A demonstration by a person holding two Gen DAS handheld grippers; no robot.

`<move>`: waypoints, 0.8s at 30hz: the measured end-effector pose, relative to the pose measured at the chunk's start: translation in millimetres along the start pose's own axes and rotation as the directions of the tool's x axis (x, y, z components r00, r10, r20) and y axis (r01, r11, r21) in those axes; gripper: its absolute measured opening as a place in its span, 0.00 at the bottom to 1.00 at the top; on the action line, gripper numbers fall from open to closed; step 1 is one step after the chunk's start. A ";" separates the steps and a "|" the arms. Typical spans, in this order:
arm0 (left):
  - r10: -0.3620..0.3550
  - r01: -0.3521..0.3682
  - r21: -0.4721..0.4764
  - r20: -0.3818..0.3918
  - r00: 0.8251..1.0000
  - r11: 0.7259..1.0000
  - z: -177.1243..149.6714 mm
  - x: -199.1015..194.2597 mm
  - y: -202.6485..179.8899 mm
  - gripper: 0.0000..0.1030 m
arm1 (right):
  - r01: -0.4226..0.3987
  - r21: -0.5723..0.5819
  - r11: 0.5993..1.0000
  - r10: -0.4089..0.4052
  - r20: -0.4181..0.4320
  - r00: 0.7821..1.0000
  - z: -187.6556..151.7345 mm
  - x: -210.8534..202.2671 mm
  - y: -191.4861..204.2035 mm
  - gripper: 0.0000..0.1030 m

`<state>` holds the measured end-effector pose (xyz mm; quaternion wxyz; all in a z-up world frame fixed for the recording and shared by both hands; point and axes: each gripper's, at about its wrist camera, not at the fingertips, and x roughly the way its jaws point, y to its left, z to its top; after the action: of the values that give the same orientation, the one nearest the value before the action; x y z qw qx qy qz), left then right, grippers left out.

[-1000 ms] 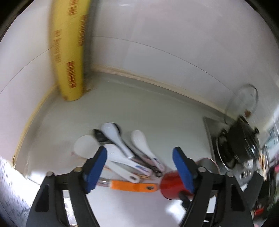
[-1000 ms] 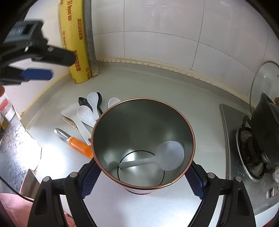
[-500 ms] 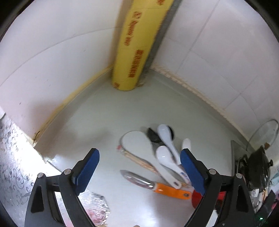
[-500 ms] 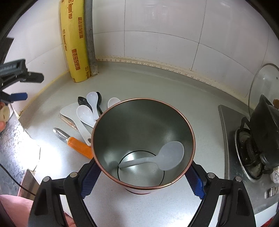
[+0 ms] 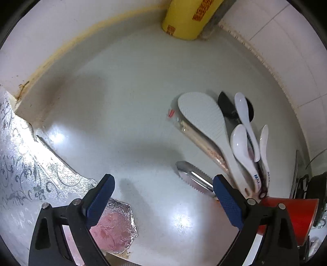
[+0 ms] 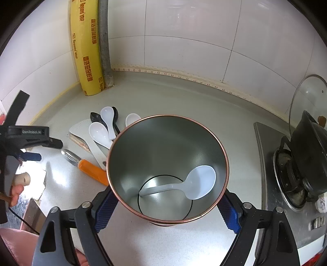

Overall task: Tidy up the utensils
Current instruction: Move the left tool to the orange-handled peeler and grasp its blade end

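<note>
Right tool point(image 6: 166, 206) clamped on the metal canister point(image 6: 167, 167), both blue pads pressed to its outer wall near the rim, steady on the surface point(image 6: 184, 98). One white ladle point(image 6: 192, 185) already inside, bowl resting against the right inner wall, handle slanting down to the bottom.

Left tool point(image 5: 163, 196) now much lower and nearer the surface than a second ago, tilted steeply down, view rolled so that the yellow wrap roll point(image 5: 188, 18) sits at the top edge instead of the far left. Jaws just been opening, now standing wide apart with nothing between them, only bare surface under the gap. Right pad just beside the serrated steel head of the orange-handled peeler point(image 6: 87, 165); handle hidden behind that pad in the left wrist view.

Remaining utensils lying in a loose pile left of the canister: white rice paddle point(image 5: 202, 120) on top of packaged chopsticks point(image 5: 196, 141), white soup spoons point(image 5: 241, 147) overlapping beside it, a black spoon point(image 5: 226, 106) at the far end.

Meaning for the task: likely an approach for the next pick, probably the peeler as nearest piece, though the gap not yet centred over it. Most of the pile not yet in the canister, so early in the job. Overlapping spoons likely to shift if the paddle gets nudged.
</note>
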<state>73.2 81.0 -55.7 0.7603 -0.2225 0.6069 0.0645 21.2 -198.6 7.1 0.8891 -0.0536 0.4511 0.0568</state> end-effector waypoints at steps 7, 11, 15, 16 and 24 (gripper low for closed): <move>0.020 -0.019 0.009 -0.092 0.996 1.000 2.7 19.9 -20.7 0.94 | 0.003 -0.006 1.000 -0.003 0.000 1.000 -0.2 -1.2 0.7 0.87; 0.057 -0.053 0.043 -0.102 0.993 0.998 4.2 27.2 -40.7 0.94 | 0.002 -0.010 1.000 -0.002 0.000 1.000 -1.3 -2.4 1.1 0.87; 0.138 -0.121 0.141 -0.117 0.984 0.983 -2.9 38.1 -69.9 0.94 | -0.001 -0.010 1.000 0.001 -0.002 1.000 -1.6 -2.6 0.3 0.87; 0.148 -0.129 0.159 -0.111 0.983 0.979 -3.5 39.8 -75.6 0.94 | -0.002 -0.010 1.000 0.002 -0.003 1.000 -1.4 -2.7 0.2 0.87; 0.240 -0.202 0.299 -0.098 0.966 0.933 -19.9 50.6 -98.5 0.94 | -0.015 -0.014 1.000 0.015 -0.003 1.000 -2.5 -3.8 -1.6 0.87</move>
<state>104.6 -24.0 -81.4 0.7301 -0.0442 0.6803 0.0463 17.2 -200.8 8.7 0.8875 -0.0565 0.4525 0.0665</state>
